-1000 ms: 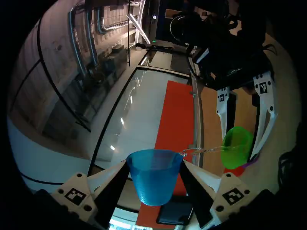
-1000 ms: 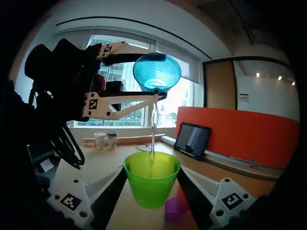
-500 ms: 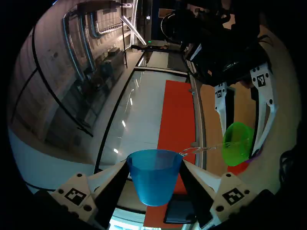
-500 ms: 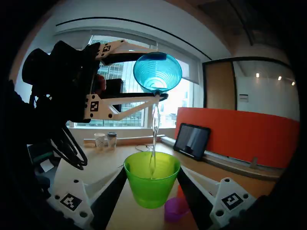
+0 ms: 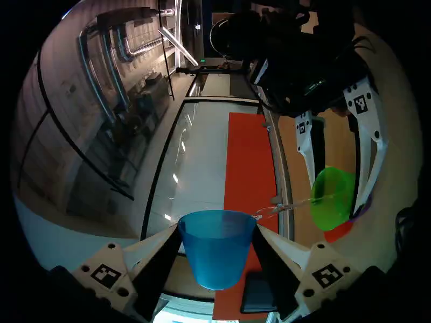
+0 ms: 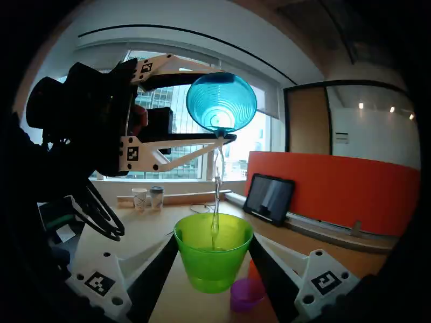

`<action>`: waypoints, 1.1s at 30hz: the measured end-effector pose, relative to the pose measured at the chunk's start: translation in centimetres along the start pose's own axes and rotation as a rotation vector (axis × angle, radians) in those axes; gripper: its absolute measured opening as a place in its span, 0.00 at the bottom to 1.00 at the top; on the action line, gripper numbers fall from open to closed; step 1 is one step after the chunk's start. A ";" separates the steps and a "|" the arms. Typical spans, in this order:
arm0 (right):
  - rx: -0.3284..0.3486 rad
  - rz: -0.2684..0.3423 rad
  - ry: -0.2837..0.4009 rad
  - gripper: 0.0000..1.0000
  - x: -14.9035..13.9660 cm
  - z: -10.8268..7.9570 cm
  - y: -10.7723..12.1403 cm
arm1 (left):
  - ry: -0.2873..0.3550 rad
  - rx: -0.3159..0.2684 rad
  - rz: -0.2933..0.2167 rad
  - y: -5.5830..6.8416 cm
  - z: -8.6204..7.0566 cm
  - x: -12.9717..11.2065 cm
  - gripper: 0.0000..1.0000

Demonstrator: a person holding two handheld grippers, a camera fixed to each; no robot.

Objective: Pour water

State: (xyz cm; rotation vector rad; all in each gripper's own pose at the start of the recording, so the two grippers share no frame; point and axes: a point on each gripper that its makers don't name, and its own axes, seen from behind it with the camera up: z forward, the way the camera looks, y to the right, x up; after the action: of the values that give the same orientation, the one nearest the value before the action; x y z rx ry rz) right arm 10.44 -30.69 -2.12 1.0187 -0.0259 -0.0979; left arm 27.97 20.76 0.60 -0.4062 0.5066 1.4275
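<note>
My left gripper (image 5: 217,245) is shut on a blue cup (image 5: 216,246), tipped on its side. In the right gripper view that blue cup (image 6: 221,104) hangs high, mouth toward me, held by the left gripper (image 6: 207,99). A thin stream of water (image 6: 216,183) falls from its lip into the green cup (image 6: 213,257). My right gripper (image 6: 213,258) is shut on the upright green cup, which holds some water. In the left gripper view the green cup (image 5: 331,197) sits between the right gripper's white fingers (image 5: 305,145), with the water stream (image 5: 285,205) reaching it.
A wooden desk (image 6: 145,226) lies below. On it sit a purple cup (image 6: 245,293), a dark tablet (image 6: 268,197) propped against an orange partition (image 6: 345,185), and two small paper cups (image 6: 146,197) by the window sill. A person's dark sleeve (image 6: 59,134) holds the left gripper.
The blue cup has tipped further, showing more of its inside in the right gripper view. Water keeps running and the level in the green cup has risen a little.
</note>
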 end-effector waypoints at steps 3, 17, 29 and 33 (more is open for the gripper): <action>0.000 0.001 0.000 0.91 0.0 0.0 0.0 | 0.004 0.003 0.016 -0.1 -0.1 0.2 0.87; -0.005 0.004 0.006 0.91 0.0 -0.2 0.3 | 0.012 0.029 0.102 -0.3 0.0 0.8 0.87; -0.008 0.005 0.009 0.91 0.1 -0.2 0.3 | 0.024 0.048 0.156 -0.3 0.0 1.3 0.87; -0.009 0.006 0.010 0.91 0.2 -0.2 0.3 | 0.025 0.053 0.164 -0.3 0.0 1.3 0.87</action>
State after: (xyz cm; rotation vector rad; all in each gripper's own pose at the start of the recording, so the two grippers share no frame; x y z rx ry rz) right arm 10.65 -30.44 -1.99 1.0102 -0.0191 -0.0875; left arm 28.38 21.81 -0.19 -0.3462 0.6085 1.5650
